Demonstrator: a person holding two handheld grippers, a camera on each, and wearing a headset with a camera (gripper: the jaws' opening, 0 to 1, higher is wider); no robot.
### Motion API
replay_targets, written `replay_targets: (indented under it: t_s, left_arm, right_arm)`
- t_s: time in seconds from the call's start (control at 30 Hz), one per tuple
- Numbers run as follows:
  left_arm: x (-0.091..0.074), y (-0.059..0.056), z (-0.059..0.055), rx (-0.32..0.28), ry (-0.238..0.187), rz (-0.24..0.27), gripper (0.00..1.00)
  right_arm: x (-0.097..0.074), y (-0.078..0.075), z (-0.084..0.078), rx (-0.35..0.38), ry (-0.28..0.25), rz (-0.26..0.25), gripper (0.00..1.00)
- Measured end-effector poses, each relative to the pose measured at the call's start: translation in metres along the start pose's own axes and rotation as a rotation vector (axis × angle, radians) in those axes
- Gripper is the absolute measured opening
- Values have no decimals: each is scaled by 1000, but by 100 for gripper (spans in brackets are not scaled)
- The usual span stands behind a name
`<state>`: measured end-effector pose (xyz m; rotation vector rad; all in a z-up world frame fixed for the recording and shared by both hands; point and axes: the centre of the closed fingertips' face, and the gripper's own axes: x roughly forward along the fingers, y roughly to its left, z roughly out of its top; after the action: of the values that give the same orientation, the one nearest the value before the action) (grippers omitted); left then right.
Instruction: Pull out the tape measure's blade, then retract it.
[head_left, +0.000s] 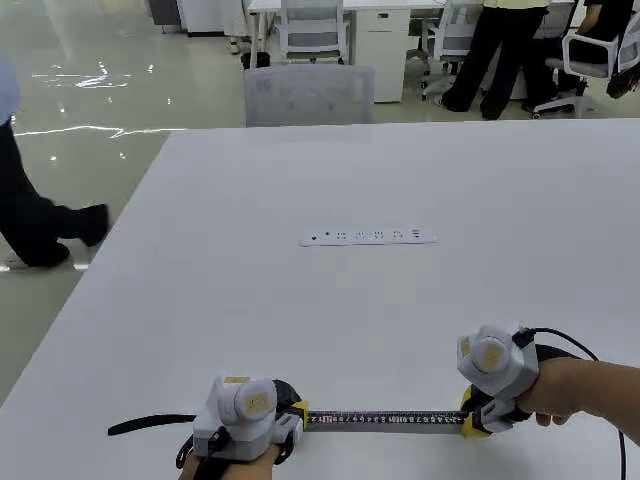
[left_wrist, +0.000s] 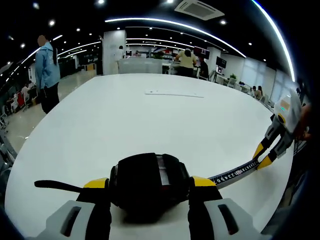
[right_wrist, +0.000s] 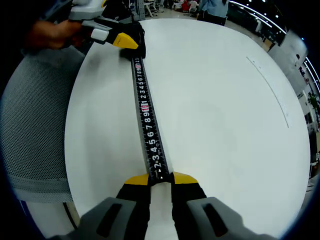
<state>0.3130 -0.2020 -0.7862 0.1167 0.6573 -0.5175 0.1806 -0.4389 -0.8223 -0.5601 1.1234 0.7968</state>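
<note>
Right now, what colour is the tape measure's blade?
The blade is black with white numerals and one red mark; clearest in the right gripper view.

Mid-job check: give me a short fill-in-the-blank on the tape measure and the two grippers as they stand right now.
1. The left gripper is shut on the tape measure's case, which is coloured ____.
2. The blade is pulled out, its end pinched by the right gripper, so the step left is to ____ it.
3. The numbers on the blade rise toward the ____ gripper.
4. The power strip on the table is coloured ____.

Missing words: black; retract; left; white.
</note>
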Motion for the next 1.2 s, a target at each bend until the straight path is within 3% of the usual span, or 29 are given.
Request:
replay_targets:
  t_s: [1.2]
  left_arm:
    - [0,0,0,-9,25,-6,59]
  right_arm:
    - [8,7,26,-5,-24,9,14]
